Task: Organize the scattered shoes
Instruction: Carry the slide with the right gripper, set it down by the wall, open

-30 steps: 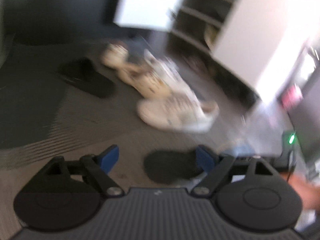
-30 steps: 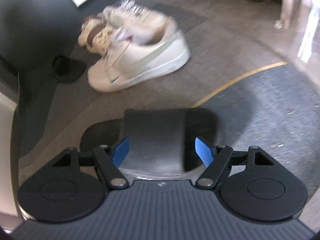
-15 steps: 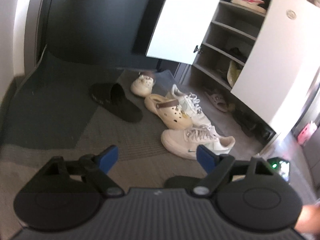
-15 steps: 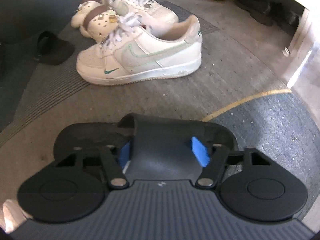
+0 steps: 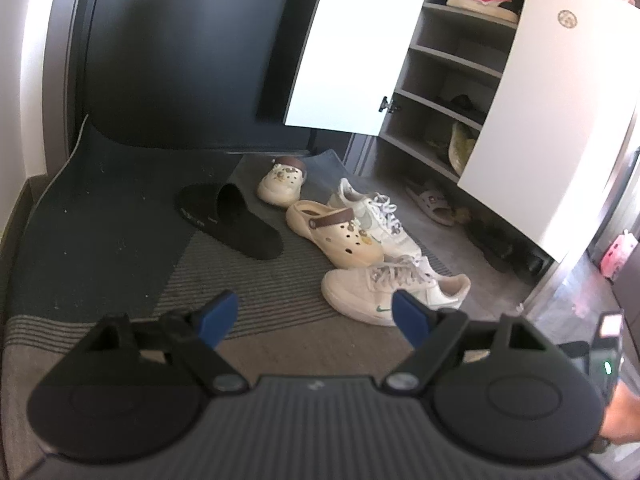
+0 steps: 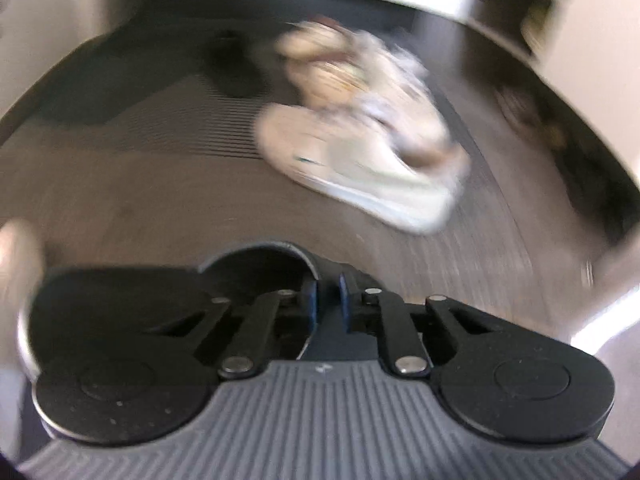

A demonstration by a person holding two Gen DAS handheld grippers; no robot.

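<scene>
- Left wrist view: five loose shoes lie on the striped floor mat (image 5: pixel 120 248) — one black slide (image 5: pixel 228 226), two cream clogs and two white sneakers.
- The far clog (image 5: pixel 282 184) sits near the mat's back edge; the near clog (image 5: pixel 334 232) lies just beside the far sneaker (image 5: pixel 380 220), touching it along one side.
- The near sneaker (image 5: pixel 392 292) lies closest to the camera, its toe pointing left.
- The left tongs (image 5: pixel 316 316) stand wide apart over the mat with nothing between their blue pads (image 5: pixel 218 316).
- An open white cupboard (image 5: pixel 452 80) stands at the back right, with one door swung out on each side of its grey shelves.
- One red-and-white shoe (image 5: pixel 480 0) rests on the top shelf; darker footwear sits on lower shelves, too dim to count.
- A pale sandal (image 5: pixel 430 204) and dark shoes lie on the floor under the cupboard.
- A dark wall panel fills the back left; bright light falls on the floor at the right edge.
- Right wrist view: the picture is blurred by motion.
- The right tongs (image 6: pixel 328 300) are drawn together, clamped on the strap of a second black slide (image 6: pixel 260 264), which hangs just in front of the camera.
- Beyond it the pale shoes (image 6: pixel 360 140) show as one smeared cluster on the mat (image 6: pixel 120 184), so they cannot be counted here.
- A dark shape (image 6: pixel 236 68) left of that cluster appears to be the other slide.
</scene>
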